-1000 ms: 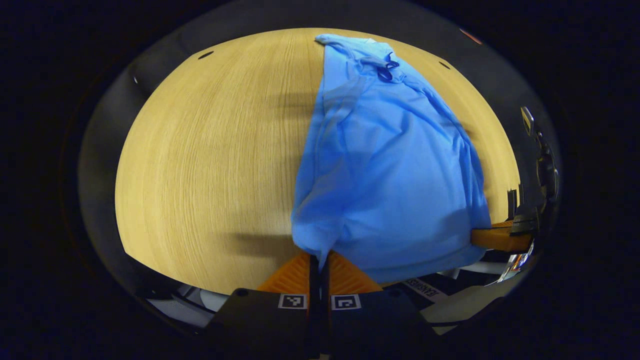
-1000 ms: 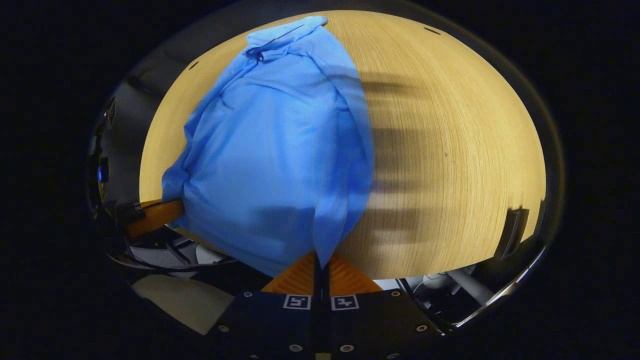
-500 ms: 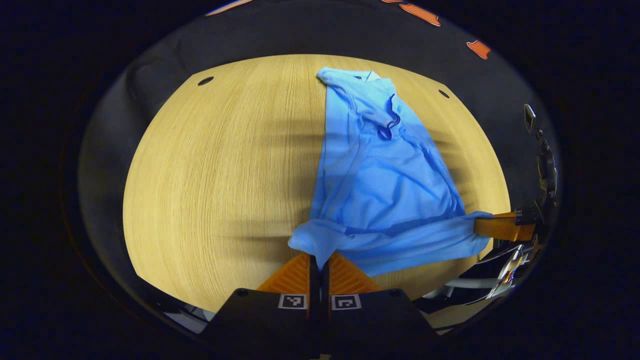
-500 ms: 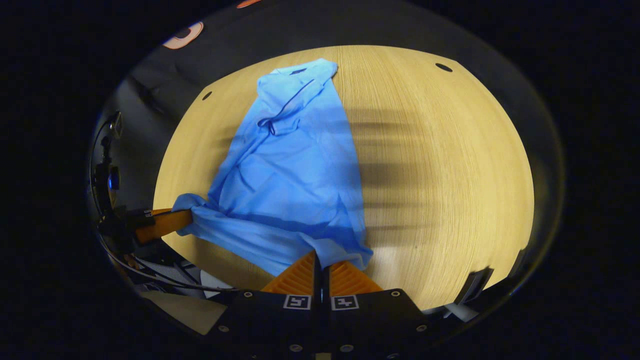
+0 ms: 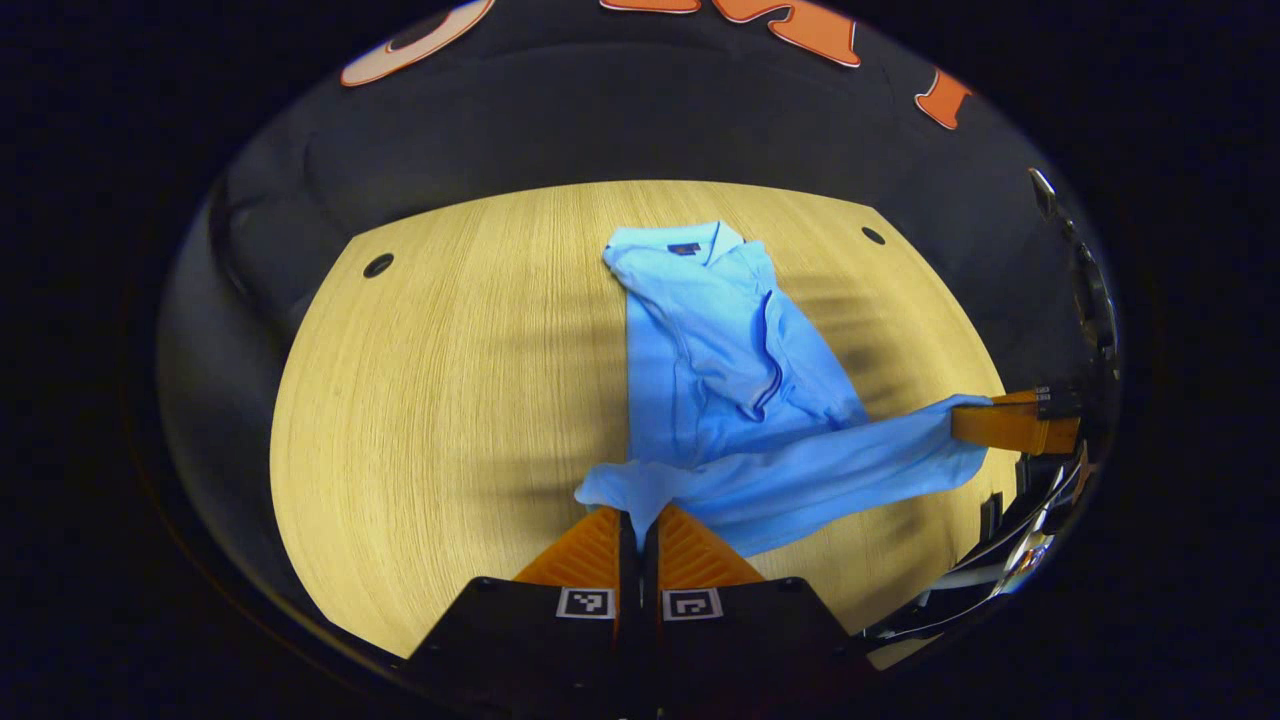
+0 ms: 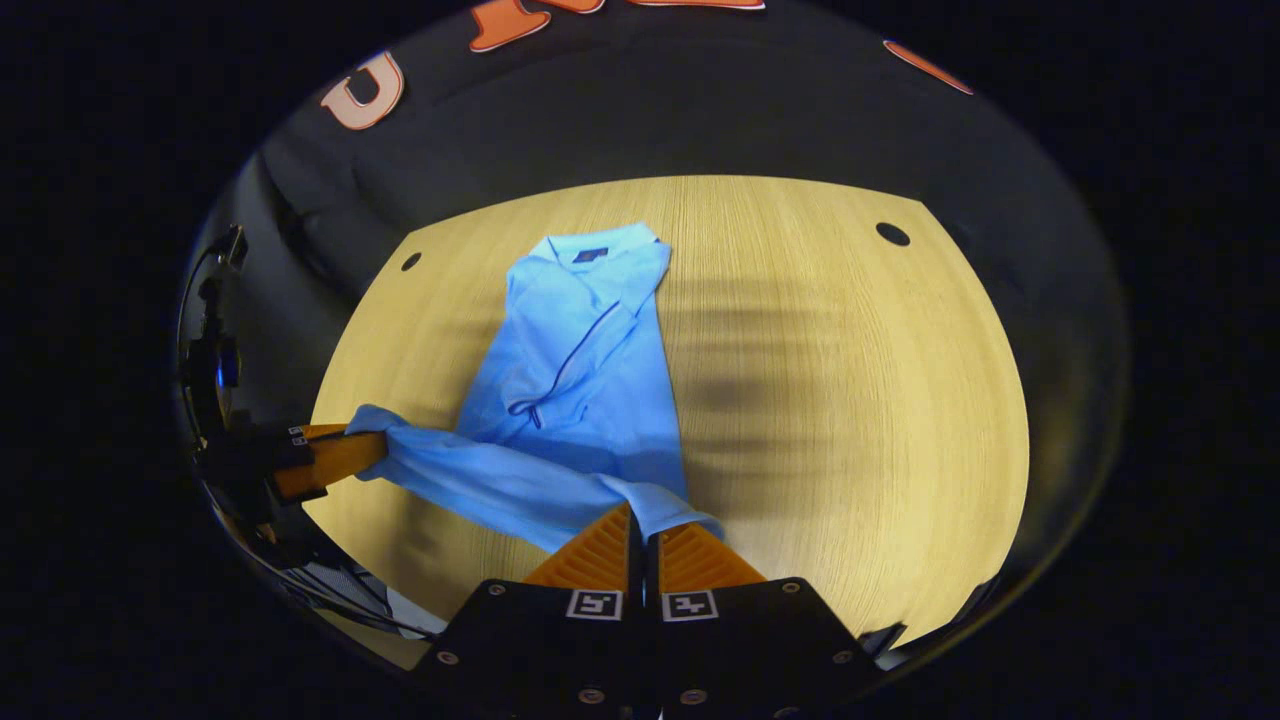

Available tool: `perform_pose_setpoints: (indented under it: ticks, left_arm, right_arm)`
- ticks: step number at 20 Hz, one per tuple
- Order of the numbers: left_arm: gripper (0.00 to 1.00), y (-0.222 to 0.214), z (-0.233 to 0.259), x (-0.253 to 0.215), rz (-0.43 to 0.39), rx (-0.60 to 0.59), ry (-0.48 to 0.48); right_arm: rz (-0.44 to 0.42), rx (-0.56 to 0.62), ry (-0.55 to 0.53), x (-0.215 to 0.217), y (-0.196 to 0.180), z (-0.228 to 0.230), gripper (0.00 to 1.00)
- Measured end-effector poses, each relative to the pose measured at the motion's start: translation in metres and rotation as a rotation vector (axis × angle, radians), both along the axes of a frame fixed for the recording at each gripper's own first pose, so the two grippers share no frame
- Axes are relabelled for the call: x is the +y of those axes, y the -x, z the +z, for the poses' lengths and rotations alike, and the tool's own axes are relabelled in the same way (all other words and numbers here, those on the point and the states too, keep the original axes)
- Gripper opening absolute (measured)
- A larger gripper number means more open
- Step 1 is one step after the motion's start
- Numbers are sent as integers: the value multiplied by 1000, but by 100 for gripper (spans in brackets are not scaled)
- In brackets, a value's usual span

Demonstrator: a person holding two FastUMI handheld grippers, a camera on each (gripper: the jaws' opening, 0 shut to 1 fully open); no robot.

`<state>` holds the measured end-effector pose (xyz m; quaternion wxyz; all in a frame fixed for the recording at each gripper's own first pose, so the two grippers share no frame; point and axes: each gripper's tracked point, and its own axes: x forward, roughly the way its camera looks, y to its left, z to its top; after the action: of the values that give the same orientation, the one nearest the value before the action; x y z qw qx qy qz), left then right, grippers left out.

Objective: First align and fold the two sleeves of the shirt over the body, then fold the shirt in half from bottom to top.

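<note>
Two grippers are pinched on the bottom hem of the blue shirt (image 5: 735, 350), one at each corner: the left gripper (image 5: 637, 512) is pressed together on the near-left corner, and the right gripper (image 6: 642, 508) is pressed together on the opposite corner, with cloth caught between the fingers of each. The shirt is laid on the wooden table (image 5: 430, 400), collar at the far end, and a sleeve with a dark trimmed edge is seen folded over the body. The hem is held raised and stretched as a band between the two grippers, so the bottom-to-top fold is judged to be under way. For the step to be done well, the hem should be kept taut and level between the grippers, and both should be carried forward together at the same pace toward the collar (image 6: 595, 250), so that no slack is dragged across the folded sleeves. The corners should be set down just short of the collar, lined up with the shoulders, and the grip released only once the cloth is resting flat. Uneven travel could leave the fold skewed.
</note>
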<state>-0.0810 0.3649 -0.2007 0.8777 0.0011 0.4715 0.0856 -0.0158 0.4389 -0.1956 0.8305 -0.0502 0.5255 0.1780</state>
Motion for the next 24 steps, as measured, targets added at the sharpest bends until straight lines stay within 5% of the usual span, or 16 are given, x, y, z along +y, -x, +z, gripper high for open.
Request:
perform_pose_setpoints:
  ticks: [16, 24]
  left_arm:
    - [4, -131, 52, 48, 66, -139, 8]
    - [4, -191, 59, 79, 49, -196, -82]
  right_arm:
    - [-73, -140, -40, 38, -144, 28, 0]
    - [-148, -141, -95, 55, -191, 16, 1]
